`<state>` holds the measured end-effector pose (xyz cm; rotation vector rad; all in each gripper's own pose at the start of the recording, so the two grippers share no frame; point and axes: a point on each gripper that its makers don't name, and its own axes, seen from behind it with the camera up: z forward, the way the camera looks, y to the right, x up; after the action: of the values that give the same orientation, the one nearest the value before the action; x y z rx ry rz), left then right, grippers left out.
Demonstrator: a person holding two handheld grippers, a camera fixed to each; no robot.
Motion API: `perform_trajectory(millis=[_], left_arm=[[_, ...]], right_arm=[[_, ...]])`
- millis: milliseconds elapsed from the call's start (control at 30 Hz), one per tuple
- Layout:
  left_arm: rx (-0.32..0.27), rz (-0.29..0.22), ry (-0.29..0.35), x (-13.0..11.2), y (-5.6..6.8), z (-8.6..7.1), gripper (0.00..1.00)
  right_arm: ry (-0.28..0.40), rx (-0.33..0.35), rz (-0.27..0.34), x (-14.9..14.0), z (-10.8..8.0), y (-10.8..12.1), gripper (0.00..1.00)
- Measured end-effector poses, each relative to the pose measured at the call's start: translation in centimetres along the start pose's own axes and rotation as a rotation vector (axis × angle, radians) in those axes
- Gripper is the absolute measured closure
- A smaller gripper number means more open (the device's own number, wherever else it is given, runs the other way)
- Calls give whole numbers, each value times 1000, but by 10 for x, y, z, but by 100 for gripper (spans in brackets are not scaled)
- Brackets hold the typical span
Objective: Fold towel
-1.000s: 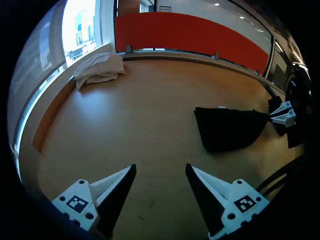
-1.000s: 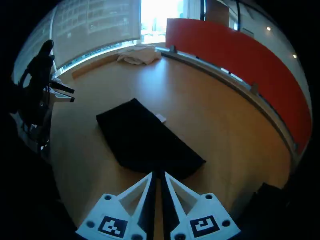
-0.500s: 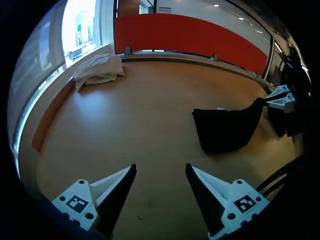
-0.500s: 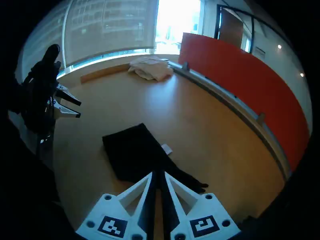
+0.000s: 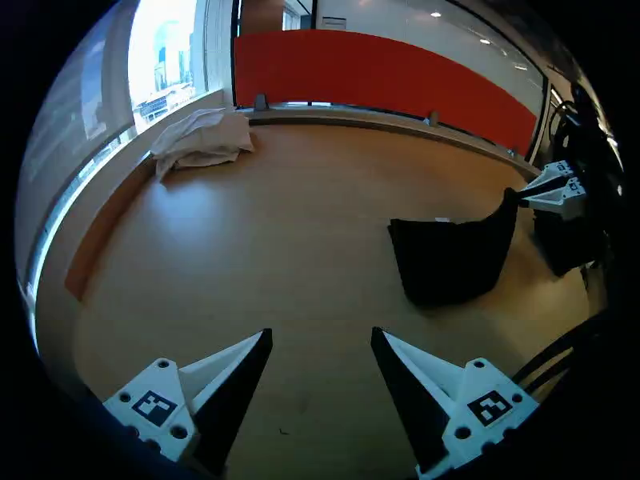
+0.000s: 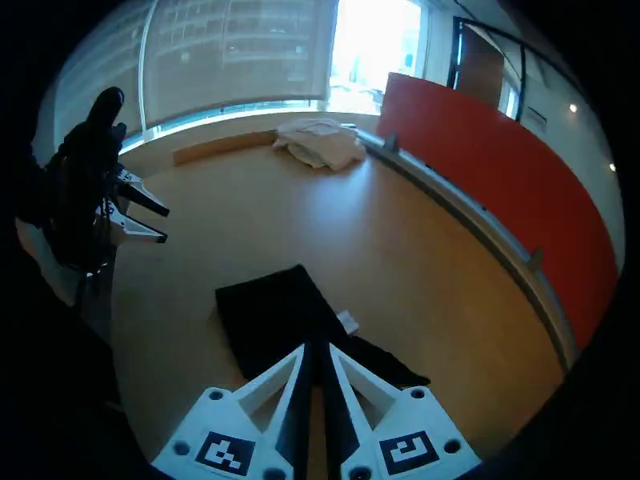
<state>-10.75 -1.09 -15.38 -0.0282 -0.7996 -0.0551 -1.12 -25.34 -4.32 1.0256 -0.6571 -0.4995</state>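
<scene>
On a wooden table (image 5: 264, 224) beside a bright window, a fold is under way. At the upper left of the left gripper view, a pale cloth (image 5: 202, 138) lies heaped by the window ledge, well apart from the work. At the bottom centre, the left gripper (image 5: 320, 332) hangs over bare wood, its fingers spread wide with nothing between them. A red panel (image 5: 384, 72) lines the table's far side across the top. The black towel (image 5: 448, 258) lies at the middle right, ahead of that gripper and off to its right, well apart. Its long axis runs roughly across the frame: the left end lies flat on the wood, and the right corner rises to the right gripper (image 5: 524, 194) at the right edge, whose fingers are pinched on that corner.

In the right gripper view, a dark-gloved hand (image 6: 80, 188) at the middle left carries the open left gripper. The towel stretches from the pinching fingertips at the bottom centre toward the upper left, with a white tag (image 6: 347, 322) at its right edge. The right gripper is plainly the nearer of the two. The likely next move is to carry the raised corner along the towel's length, over to the flat end that points toward the left gripper's side.
</scene>
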Motion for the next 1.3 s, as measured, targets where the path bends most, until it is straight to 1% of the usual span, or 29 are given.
perform_trajectory(millis=[300, 433, 567, 767, 900, 967, 1100, 1300], left_arm=[[16, -19, 21, 0, -12, -11, 9], [27, -29, 29, -2, -19, -17, 9], [37, -41, 32, -7, -27, -24, 8], [52, -56, 35, -14, -35, -31, 9], [56, -63, 36, -18, -38, -33, 9], [56, -68, 35, -19, -38, -34, 9], [55, -75, 35, -21, -39, -35, 9], [55, -71, 34, -21, -38, -34, 9]], right_arm=[[5, 73, -51, 26, 28, -23, 93], [-1, 110, -69, 33, 43, -37, 93], [-10, 147, -75, 36, 59, -53, 93], [-36, 212, -60, 28, 90, -82, 93], [-61, 251, -41, 16, 109, -100, 93], [-74, 261, -35, 10, 116, -105, 93], [-85, 269, -28, 5, 122, -107, 93], [-81, 272, -17, 6, 120, -104, 93]])
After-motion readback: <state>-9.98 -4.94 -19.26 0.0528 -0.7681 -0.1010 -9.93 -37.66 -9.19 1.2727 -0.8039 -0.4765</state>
